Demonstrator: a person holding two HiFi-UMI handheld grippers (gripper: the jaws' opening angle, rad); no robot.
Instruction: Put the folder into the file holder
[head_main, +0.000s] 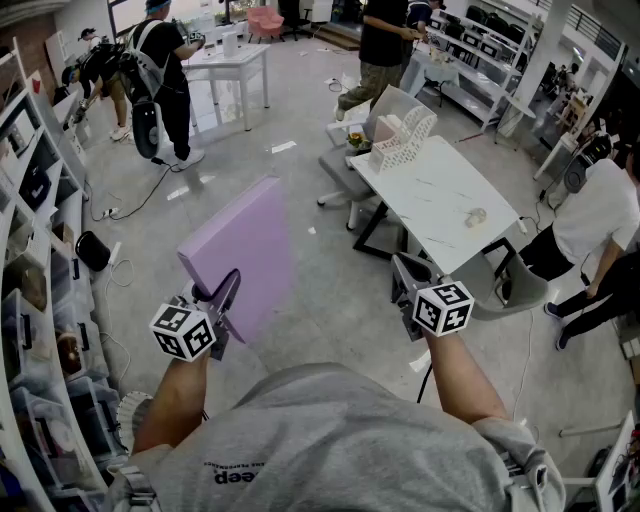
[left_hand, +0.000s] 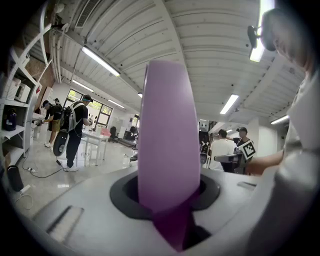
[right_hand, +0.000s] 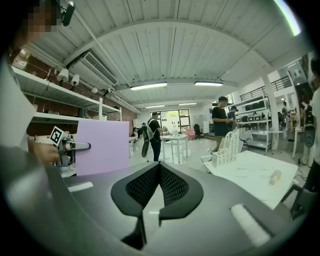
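A flat purple folder (head_main: 245, 250) is held up in the air over the floor, with my left gripper (head_main: 226, 297) shut on its lower edge. In the left gripper view the folder (left_hand: 167, 125) stands edge-on between the jaws and fills the middle. The white slotted file holder (head_main: 403, 140) stands at the far end of a white table (head_main: 450, 215), ahead and to the right. My right gripper (head_main: 405, 277) hovers near the table's near corner, shut and empty. From the right gripper view the folder (right_hand: 102, 145) shows at left and the file holder (right_hand: 227, 147) at right.
A small pale object (head_main: 476, 216) lies on the table. A grey chair (head_main: 350, 175) stands at the table's left and another (head_main: 505, 280) at its near right. Shelves (head_main: 35, 300) line the left wall. A seated person (head_main: 600, 230) is at right; others stand far back.
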